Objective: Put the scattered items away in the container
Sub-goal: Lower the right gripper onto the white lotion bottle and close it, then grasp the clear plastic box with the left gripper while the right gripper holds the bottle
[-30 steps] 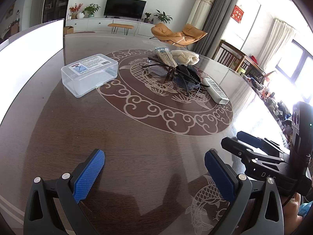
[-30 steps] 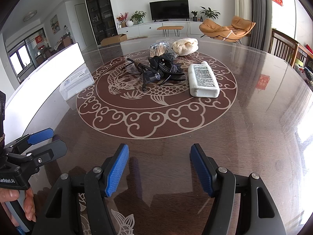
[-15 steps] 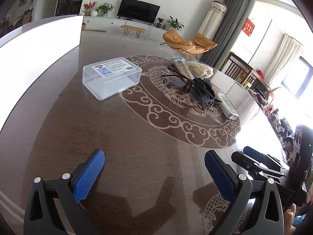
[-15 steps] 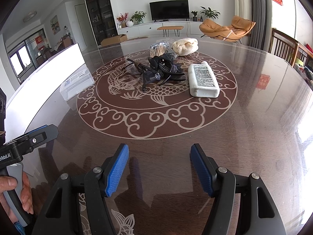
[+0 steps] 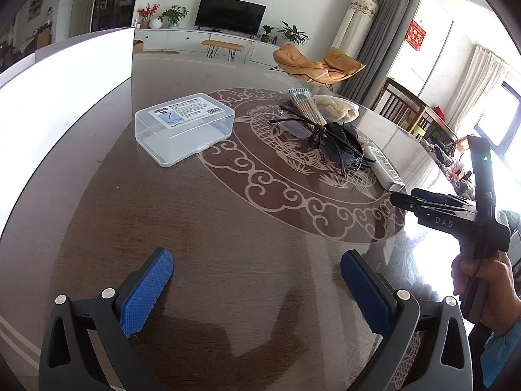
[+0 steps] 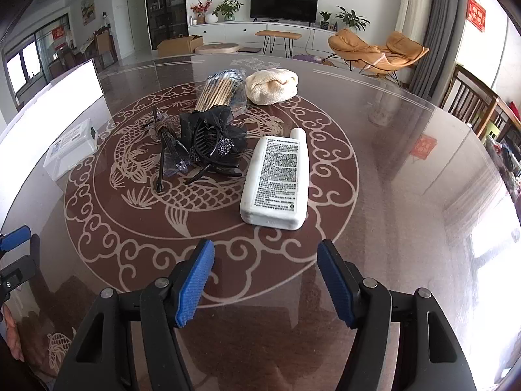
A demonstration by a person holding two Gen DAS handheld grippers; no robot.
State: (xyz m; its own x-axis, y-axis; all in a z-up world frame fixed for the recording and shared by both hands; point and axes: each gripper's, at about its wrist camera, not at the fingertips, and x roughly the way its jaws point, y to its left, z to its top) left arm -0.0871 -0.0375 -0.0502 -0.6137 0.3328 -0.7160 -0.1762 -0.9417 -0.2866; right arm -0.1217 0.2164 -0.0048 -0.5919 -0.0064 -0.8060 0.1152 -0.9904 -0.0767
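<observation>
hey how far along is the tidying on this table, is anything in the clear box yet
Nothing looks done: the clear box sits lid shut and looks empty. Nothing is in hand either; the left gripper and right gripper are both open and hold nothing. Left on the table: the white bottle, black hair clip, stick bundle, cream cloth and glasses.

We see a living room: dark television (image 6: 284, 4) on a white wall above a long white cabinet (image 6: 247, 31), potted plants (image 6: 229, 8) beside it, an orange lounge chair (image 6: 377, 50), grey curtains (image 6: 438, 29), wooden dining chairs (image 6: 472, 104), bright daylight through the right-side windows (image 5: 501, 120).
</observation>
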